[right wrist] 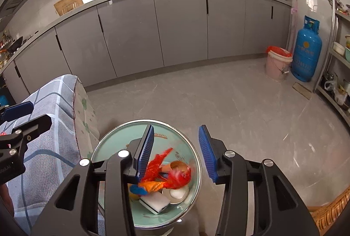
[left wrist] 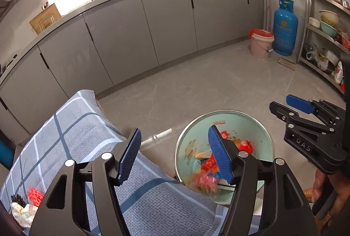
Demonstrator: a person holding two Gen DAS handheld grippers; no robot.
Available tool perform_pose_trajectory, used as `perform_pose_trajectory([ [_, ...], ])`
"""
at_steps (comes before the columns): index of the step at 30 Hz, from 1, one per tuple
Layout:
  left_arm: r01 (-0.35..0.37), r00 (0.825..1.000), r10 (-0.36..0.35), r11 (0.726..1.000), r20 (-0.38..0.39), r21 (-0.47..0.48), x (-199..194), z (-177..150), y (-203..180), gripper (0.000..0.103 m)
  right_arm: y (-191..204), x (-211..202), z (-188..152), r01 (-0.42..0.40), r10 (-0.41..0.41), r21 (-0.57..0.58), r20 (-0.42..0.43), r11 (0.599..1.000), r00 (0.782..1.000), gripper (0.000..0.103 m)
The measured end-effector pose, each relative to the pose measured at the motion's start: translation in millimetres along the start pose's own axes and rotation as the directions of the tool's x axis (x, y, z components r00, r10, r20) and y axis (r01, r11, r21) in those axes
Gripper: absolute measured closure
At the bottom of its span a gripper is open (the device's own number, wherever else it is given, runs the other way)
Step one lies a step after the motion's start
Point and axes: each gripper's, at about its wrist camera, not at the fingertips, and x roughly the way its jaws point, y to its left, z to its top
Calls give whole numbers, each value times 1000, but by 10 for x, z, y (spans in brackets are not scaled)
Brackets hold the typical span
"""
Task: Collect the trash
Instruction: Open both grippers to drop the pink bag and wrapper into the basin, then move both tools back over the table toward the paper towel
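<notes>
A mint-green basin with a metal rim sits low beside the cloth-covered table; it also shows in the left wrist view. It holds trash: red and orange wrappers, a white sponge and a small white cup. A blurred red wrapper is at the basin's near rim. My right gripper is open and empty above the basin. My left gripper is open and empty over the table edge. More trash lies on the cloth at the lower left.
A grey checked cloth covers the table. Grey cabinets run along the far wall. A pink bucket and a blue gas cylinder stand at the far right, next to a metal shelf rack.
</notes>
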Motion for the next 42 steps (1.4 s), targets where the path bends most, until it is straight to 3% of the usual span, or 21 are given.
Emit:
perform_pose_trajectory([
  [8,-24,1000,24,1000,-6,4,-87,-63,20,23,51,-109,-52,-12,12,3,-3,1000,1000,45],
  [23,-52,999,51,997,-19,-50,-354,-267,207,21,367,-396,-198,-56,56,-24,-10,998,998,42],
  [42,-97,995,94,984,-27,-151,-874,-658,718,21,992,-789,-299,-126,126,-95,-7,987,992,39],
])
